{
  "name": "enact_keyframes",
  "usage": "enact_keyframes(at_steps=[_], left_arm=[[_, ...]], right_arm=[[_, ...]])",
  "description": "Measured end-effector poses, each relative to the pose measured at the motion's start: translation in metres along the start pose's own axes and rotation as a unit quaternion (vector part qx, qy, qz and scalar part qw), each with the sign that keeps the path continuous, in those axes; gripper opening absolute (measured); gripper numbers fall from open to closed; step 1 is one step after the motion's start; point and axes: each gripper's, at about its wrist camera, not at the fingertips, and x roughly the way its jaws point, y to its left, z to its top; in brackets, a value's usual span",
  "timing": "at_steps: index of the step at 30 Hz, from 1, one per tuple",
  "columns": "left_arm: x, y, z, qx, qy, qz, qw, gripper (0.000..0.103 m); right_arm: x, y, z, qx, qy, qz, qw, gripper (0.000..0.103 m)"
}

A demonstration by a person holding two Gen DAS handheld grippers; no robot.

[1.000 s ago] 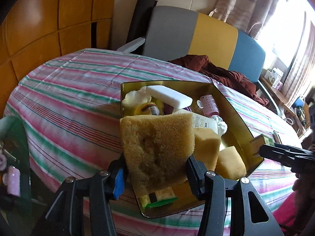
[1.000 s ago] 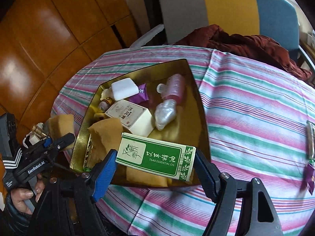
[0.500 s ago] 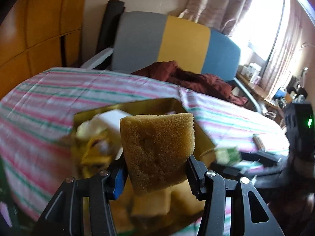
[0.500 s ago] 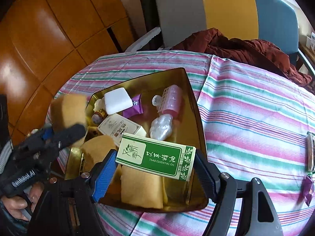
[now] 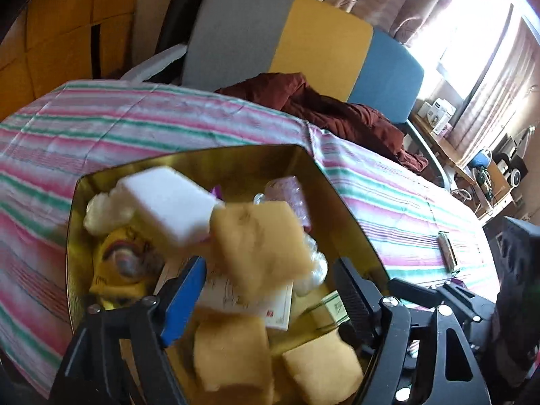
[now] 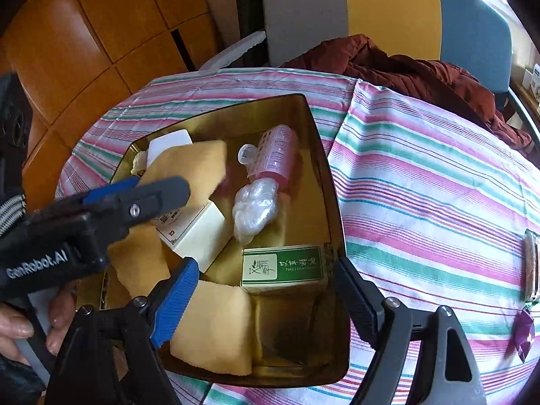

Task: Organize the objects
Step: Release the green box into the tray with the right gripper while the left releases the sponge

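Note:
A gold tray point(image 5: 351, 216) point(image 6: 332, 185) sits on the striped tablecloth, full of items. My left gripper point(image 5: 270, 287) is open over it; a yellow sponge point(image 5: 260, 239) point(image 6: 192, 168) is loose just beyond its fingers, blurred, above a white carton point(image 6: 199, 233). My right gripper point(image 6: 263, 287) is open above the tray's near side; the green essential-oil box point(image 6: 283, 268) point(image 5: 334, 305) lies in the tray beyond its fingers. The left gripper also shows in the right wrist view point(image 6: 158, 192).
The tray also holds more yellow sponges point(image 6: 216, 327), a white block point(image 5: 168, 206), a pink bottle point(image 6: 276, 155), a clear plastic wad point(image 6: 253, 209) and a yellow packet point(image 5: 121, 263). A small object point(image 6: 531, 266) lies on the cloth at right. A chair with a maroon garment point(image 5: 330, 108) stands behind.
Both grippers have opened. The sponge has left the left gripper and dropped toward the tray; the green box has left the right gripper and lies in the tray.

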Motion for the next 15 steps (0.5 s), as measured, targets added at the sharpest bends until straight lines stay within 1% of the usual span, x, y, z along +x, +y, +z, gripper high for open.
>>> enact_keyframes(at_steps=[2, 4, 5, 6, 7, 10, 12, 15], left_arm=[[-0.004, 0.003, -0.006, 0.002, -0.004, 0.004, 1.0, 0.076], [-0.007, -0.001, -0.013, 0.03, -0.007, 0.023, 0.9992, 0.07], [-0.005, -0.003, -0.018, 0.045, -0.001, 0.032, 0.9985, 0.063], [-0.003, -0.003, -0.021, 0.051, 0.006, 0.034, 0.9981, 0.054], [-0.001, -0.003, -0.026, 0.052, 0.015, 0.032, 0.998, 0.051], [-0.008, -0.002, -0.037, 0.05, 0.013, 0.033, 0.9981, 0.05], [-0.019, 0.002, -0.042, 0.038, 0.004, 0.026, 0.9989, 0.055], [-0.036, 0.005, -0.044, 0.029, -0.02, 0.038, 0.9987, 0.061]], right_arm=[[-0.004, -0.002, -0.001, 0.007, -0.005, 0.004, 1.0, 0.084], [-0.008, -0.005, -0.003, 0.016, -0.01, 0.004, 1.0, 0.084], [-0.01, -0.006, -0.003, 0.017, -0.012, 0.001, 1.0, 0.084], [-0.012, -0.007, -0.005, 0.019, -0.014, 0.001, 1.0, 0.084], [-0.014, -0.007, -0.006, 0.02, -0.015, 0.0, 1.0, 0.084], [-0.022, -0.009, -0.01, 0.026, -0.021, -0.002, 0.999, 0.084], [-0.029, -0.01, -0.013, 0.03, -0.026, -0.001, 0.999, 0.084], [-0.036, -0.011, -0.017, 0.036, -0.034, -0.002, 0.999, 0.084]])
